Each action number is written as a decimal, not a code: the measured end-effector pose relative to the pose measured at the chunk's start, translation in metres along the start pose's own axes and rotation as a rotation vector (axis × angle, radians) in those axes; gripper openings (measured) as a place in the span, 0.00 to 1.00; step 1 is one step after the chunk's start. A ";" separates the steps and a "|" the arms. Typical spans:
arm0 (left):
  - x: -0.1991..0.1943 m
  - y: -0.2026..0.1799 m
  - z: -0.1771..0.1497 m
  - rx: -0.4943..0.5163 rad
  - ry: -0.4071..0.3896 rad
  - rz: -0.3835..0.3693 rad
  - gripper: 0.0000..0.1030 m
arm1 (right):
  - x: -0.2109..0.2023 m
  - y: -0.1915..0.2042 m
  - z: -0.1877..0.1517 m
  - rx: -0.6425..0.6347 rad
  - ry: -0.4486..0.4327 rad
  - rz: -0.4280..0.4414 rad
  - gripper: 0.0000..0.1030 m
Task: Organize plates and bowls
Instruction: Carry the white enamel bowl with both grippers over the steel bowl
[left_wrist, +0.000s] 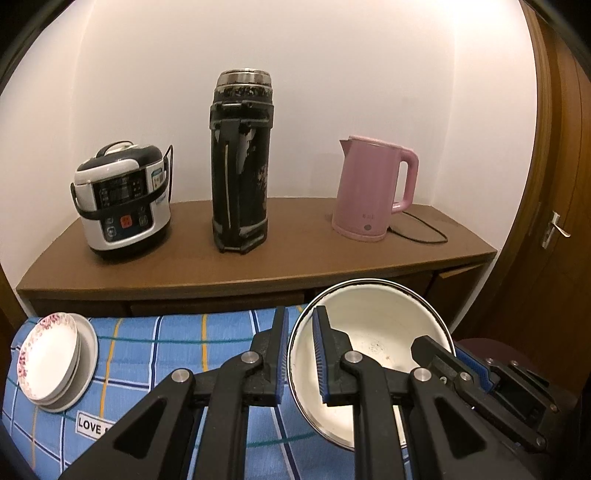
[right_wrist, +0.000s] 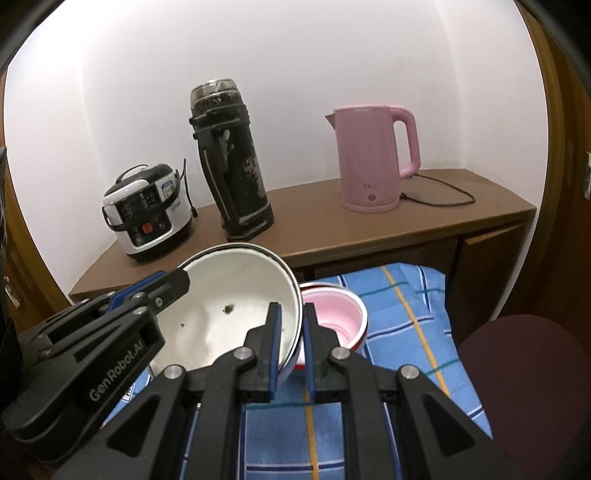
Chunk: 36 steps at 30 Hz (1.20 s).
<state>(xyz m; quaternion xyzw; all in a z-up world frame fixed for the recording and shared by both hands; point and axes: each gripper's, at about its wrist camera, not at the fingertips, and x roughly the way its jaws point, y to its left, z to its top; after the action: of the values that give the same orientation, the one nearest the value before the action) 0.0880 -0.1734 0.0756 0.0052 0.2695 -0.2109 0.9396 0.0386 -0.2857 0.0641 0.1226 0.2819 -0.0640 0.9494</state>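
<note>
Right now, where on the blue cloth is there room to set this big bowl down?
The checked cloth is bare between the plate stack and the big white bowl. It is crowded by the pink bowl, right beside the big bowl under the right claw.

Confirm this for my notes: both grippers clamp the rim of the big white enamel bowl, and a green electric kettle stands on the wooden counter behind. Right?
Almost. The electric kettle is pink, not green, as the right wrist view shows. The rest holds: the left gripper and the right gripper both clamp the rim of the big white enamel bowl, and the kettle stands on the wooden counter behind.
</note>
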 end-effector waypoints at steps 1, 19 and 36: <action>0.001 -0.001 0.003 -0.001 -0.003 0.001 0.15 | 0.001 -0.001 0.003 -0.002 -0.002 0.001 0.11; 0.052 -0.020 0.018 -0.016 0.042 -0.024 0.15 | 0.035 -0.033 0.027 0.016 0.032 -0.022 0.11; 0.101 -0.022 0.001 -0.044 0.130 -0.030 0.15 | 0.077 -0.056 0.012 0.037 0.121 -0.039 0.11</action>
<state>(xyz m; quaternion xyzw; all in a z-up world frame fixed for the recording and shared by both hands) 0.1570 -0.2329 0.0272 -0.0060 0.3347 -0.2183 0.9167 0.0985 -0.3466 0.0206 0.1385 0.3400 -0.0800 0.9267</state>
